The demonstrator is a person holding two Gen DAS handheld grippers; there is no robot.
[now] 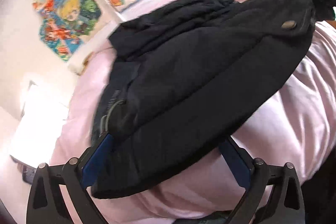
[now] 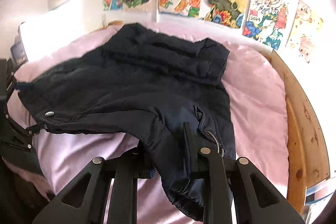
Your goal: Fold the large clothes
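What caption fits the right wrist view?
Right hand-held gripper pinching a dark padded jacket on a pink bed cover.

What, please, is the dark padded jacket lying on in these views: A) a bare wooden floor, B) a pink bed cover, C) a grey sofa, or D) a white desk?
B: the dark padded jacket is spread over a pink bed cover, with a wooden bed frame along its edge.

A bed (image 2: 258,85) with a pink sheet (image 1: 289,119) carries a dark padded jacket (image 2: 126,85), spread across its middle with one part folded over on top. A wooden frame (image 2: 304,129) edges the bed on the wall side.
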